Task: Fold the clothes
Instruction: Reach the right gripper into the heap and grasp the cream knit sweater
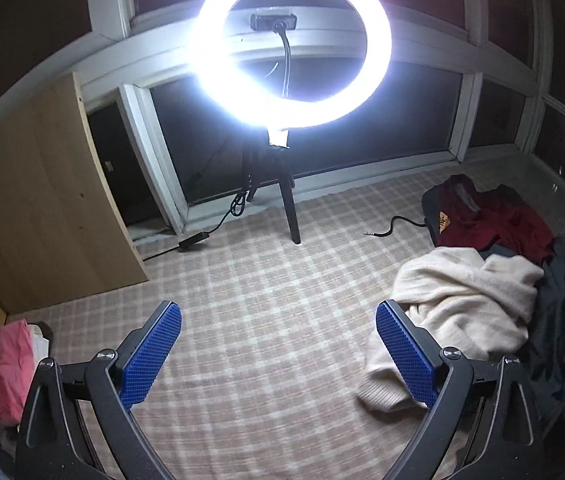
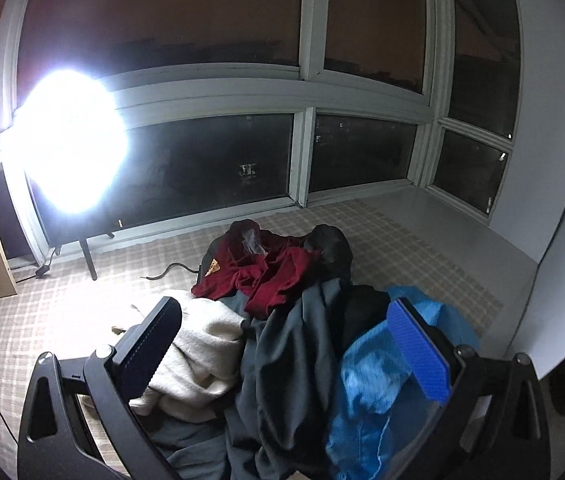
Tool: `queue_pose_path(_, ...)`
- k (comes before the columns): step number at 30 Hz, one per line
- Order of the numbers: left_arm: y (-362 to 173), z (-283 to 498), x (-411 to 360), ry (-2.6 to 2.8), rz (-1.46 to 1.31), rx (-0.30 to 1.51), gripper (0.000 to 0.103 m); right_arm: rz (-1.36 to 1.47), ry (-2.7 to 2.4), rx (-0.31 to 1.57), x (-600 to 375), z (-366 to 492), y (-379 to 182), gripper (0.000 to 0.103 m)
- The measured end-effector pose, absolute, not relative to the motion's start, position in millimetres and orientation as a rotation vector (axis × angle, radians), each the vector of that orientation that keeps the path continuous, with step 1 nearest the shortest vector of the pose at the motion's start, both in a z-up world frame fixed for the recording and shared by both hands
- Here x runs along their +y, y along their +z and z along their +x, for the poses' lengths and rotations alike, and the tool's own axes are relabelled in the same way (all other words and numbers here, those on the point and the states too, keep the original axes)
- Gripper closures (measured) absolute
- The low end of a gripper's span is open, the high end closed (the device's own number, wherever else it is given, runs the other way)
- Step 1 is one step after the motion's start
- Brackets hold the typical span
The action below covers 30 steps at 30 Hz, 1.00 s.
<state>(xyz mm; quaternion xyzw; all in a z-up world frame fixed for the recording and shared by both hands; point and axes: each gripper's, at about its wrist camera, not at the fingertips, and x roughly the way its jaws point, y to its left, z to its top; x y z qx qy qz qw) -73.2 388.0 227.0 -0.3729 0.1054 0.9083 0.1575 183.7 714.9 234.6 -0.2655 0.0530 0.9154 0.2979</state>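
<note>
A heap of unfolded clothes lies on the checked bed sheet [image 1: 266,312]. In the left wrist view the cream sweater [image 1: 462,304] is at the right, with the dark red garment [image 1: 498,224] behind it. My left gripper [image 1: 278,320] hangs open over bare sheet, its right pad beside the sweater's edge. In the right wrist view my right gripper [image 2: 286,316] stands open above the heap: a dark grey garment [image 2: 286,368] lies between its fingers, the cream sweater [image 2: 202,344] by the left finger, a bright blue garment [image 2: 374,392] by the right finger, the dark red garment [image 2: 274,272] further back.
A lit ring light [image 1: 294,40] on a tripod stands at the far edge before dark windows, its cable [image 1: 202,236] on the sheet. A loose cable end [image 1: 386,228] lies near the heap. A wooden cabinet [image 1: 42,200] is at the left, pink folded clothing [image 1: 6,364] below it.
</note>
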Motion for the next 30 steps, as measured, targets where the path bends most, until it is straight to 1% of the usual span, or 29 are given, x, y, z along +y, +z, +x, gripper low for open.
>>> queue_pose_path(6, 234.9, -87.9, 390.8, 2.619, -1.034, 0.262, 0.005, -0.733, 2.488, 0.119, 729.3, 165.9, 227.0, 0.000)
queue_pose_path(9, 231.5, -90.1, 378.8, 2.613, -1.043, 0.261, 0.005, -0.792, 2.518, 0.112, 733.2, 158.0, 212.3, 0.005)
queue_pose_path(11, 224.3, -90.5, 368.2, 2.625, -1.060, 0.280, 0.005, -0.845, 2.541, 0.109, 733.5, 153.3, 197.5, 0.014)
queue_pose_path(14, 203.9, -95.0, 353.6, 2.621, -1.135, 0.291, 0.005, -0.942, 2.584, 0.121, 731.2, 143.1, 168.8, 0.015)
queue_pose_path(18, 178.4, -102.1, 341.2, 2.593, -1.243, 0.282, 0.005, -1.078, 2.612, 0.026, 716.3, 98.5, 134.1, 0.015)
queue_pose_path(21, 173.5, -102.5, 331.9, 2.595, -1.264, 0.256, 0.005, -1.253, 2.609, -0.032, 703.6, 56.6, 105.4, 0.015)
queue_pose_path(23, 175.5, -100.6, 321.3, 2.611, -1.261, 0.234, 0.005, -1.393, 2.578, -0.118, 694.2, 27.4, 79.3, 0.015)
queue_pose_path(25, 180.9, -95.3, 303.6, 2.651, -1.249, 0.214, 0.005, -1.493, 2.469, -0.270, 688.0, 6.8, 48.8, 0.015)
queue_pose_path(26, 183.2, -93.1, 295.4, 2.670, -1.244, 0.207, 0.005, -1.521, 2.436, -0.312, 686.3, 1.5, 37.1, 0.020)
queue_pose_path(27, 186.9, -88.4, 284.5, 2.700, -1.234, 0.202, 0.005, -1.521, 2.459, -0.294, 685.6, 1.6, 35.6, 0.032)
queue_pose_path(28, 190.1, -83.6, 272.8, 2.731, -1.225, 0.198, 0.005, -1.526, 2.513, -0.227, 686.0, 3.8, 41.5, 0.071)
queue_pose_path(29, 192.5, -79.4, 261.4, 2.758, -1.217, 0.193, 0.005, -1.530, 2.557, -0.135, 688.0, 7.0, 52.0, 0.083)
queue_pose_path(30, 194.9, -75.2, 250.1, 2.784, -1.209, 0.188, 0.005, -1.504, 2.588, -0.068, 690.2, 10.9, 64.6, 0.083)
